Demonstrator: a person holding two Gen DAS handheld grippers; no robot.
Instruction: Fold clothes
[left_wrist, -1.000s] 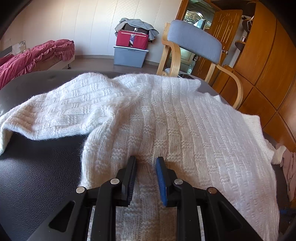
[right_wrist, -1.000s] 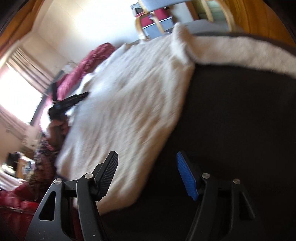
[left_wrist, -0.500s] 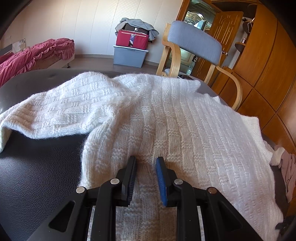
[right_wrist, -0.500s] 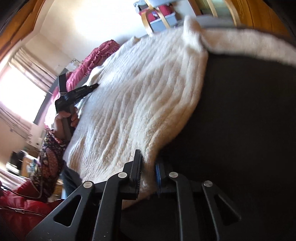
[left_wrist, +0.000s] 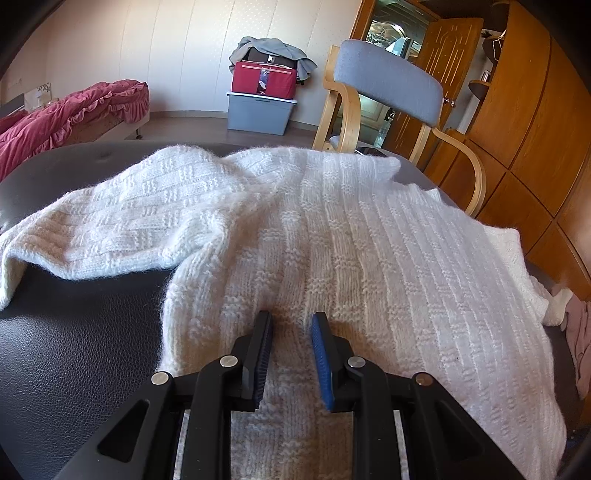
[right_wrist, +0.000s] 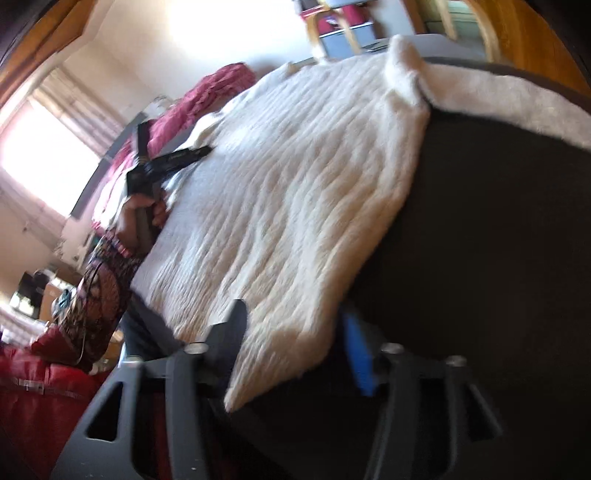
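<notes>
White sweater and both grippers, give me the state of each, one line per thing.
White knit sweater: spread flat on the black padded surface, one sleeve out sideways.
Left gripper: part open, fingers resting on the sweater.
Right gripper: just reopened, sweater corner loose between its fingers.

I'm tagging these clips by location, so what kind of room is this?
Most likely a bedroom at home: a bed with red ruffled bedding, a wooden wardrobe, and storage boxes piled by the wall. The sweater lies on a black padded surface.
</notes>
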